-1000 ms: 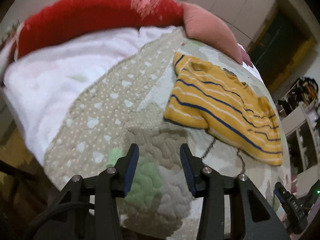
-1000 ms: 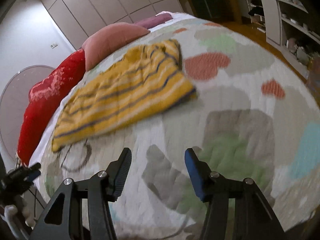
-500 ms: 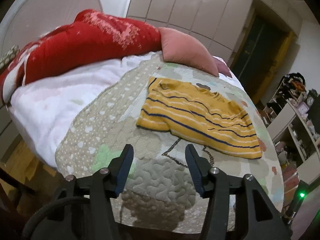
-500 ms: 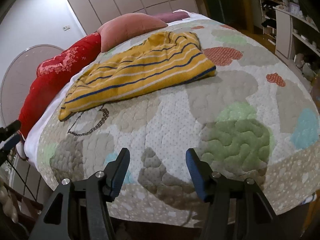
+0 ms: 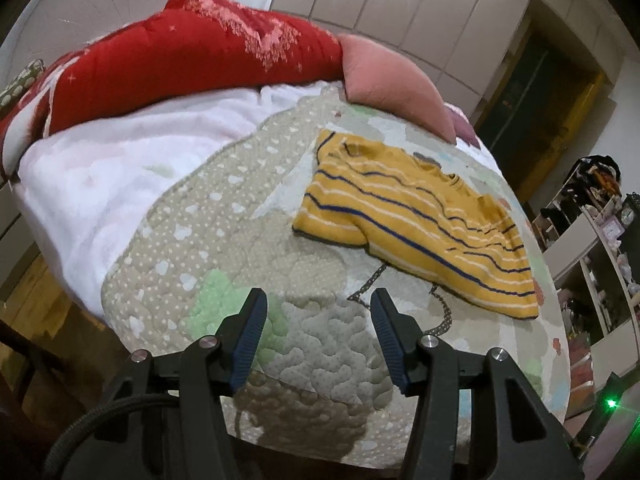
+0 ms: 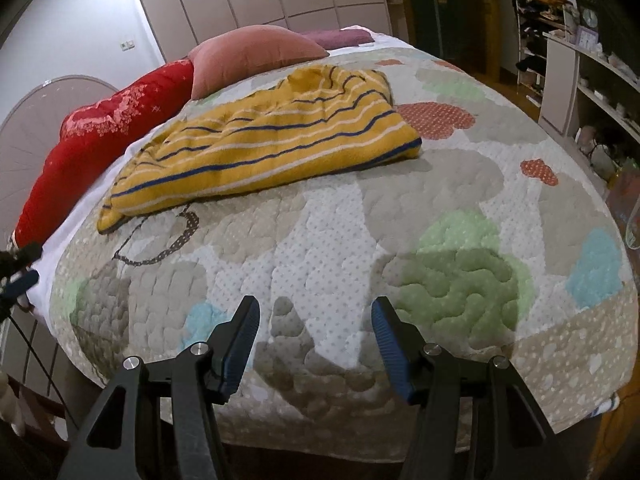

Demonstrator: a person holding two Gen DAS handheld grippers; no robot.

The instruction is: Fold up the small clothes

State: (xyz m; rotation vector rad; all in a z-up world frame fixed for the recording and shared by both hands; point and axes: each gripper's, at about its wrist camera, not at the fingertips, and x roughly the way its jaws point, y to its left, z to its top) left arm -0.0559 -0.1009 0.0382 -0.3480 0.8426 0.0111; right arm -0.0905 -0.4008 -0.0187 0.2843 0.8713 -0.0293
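A: What supported the work area?

B: A bed covered by a quilted patchwork bedspread (image 6: 320, 240) in beige, white, green and blue patches. A white fleecy blanket (image 5: 100, 168) lay along one side of it, with a long red cushion with a pale pattern (image 5: 192, 52) on top and a pink pillow (image 6: 256, 52) beside that.

A: Where was the garment?

B: The mustard-yellow knitted top with navy and white stripes (image 6: 272, 140) lay flat on the bedspread, towards the pillow end. It was partly folded, with one doubled edge nearest the right wrist camera. Its far edge was just beside the pink pillow. Whether they touched could not be determined.

A: State the pose of the left gripper (image 5: 316, 340).

B: It was held above the near edge of the bed, pointed along the bedspread towards the top. Its two black fingers with blue ribbed pads (image 5: 248, 344) stood spread apart, nothing between them. It was well apart from the garment.

A: And the right gripper (image 6: 314, 344)?

B: Same condition: fingers spread wide, empty, held over the near edge of the bedspread and aimed at the top, well apart from it. The tip of the left gripper was visible at the left border of the right wrist view.
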